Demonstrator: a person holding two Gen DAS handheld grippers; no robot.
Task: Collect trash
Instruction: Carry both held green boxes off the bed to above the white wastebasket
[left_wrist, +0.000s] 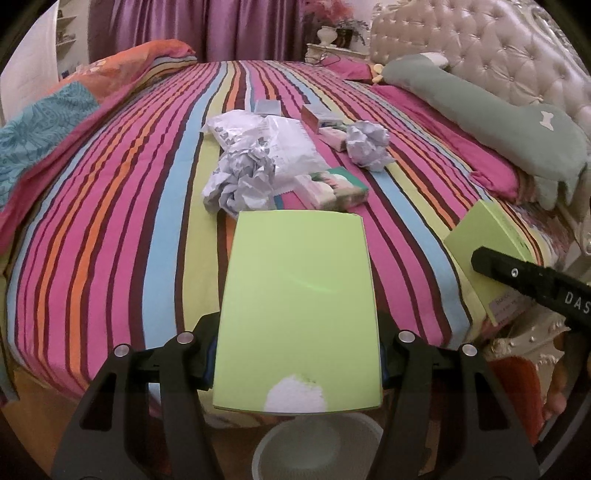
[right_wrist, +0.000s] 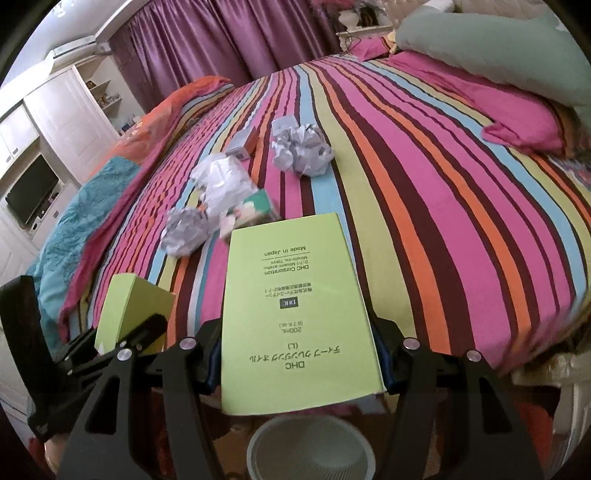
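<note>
Both sets of jaws are closed on green boxes. The left gripper (left_wrist: 297, 354) holds a plain green box (left_wrist: 297, 314) by its two long sides, one jaw on each side. This box has a torn white patch at its near end. The right gripper (right_wrist: 297, 363) holds a printed green box (right_wrist: 295, 314) the same way. That box has small dark writing on its top face.

Each box is lifted over the near edge of the bed (left_wrist: 110, 221), which has a cover with bright stripes. A round white bin (left_wrist: 317, 454) sits low down, just under the near end of each box.

More trash lies on the bed, farther away. A near paper ball (left_wrist: 240, 181) sits in the middle, touching a white plastic bag (left_wrist: 280, 147) behind it. A small flowery packet (left_wrist: 332, 188) lies just right of the near paper ball. A far paper ball (left_wrist: 365, 146) lies farther back and to the right, next to a little pink box (left_wrist: 332, 136).

A long green pillow (left_wrist: 498, 125) rests at the far right by the padded headboard (left_wrist: 480, 48). Purple curtains (left_wrist: 221, 29) hang at the far side of the room.
</note>
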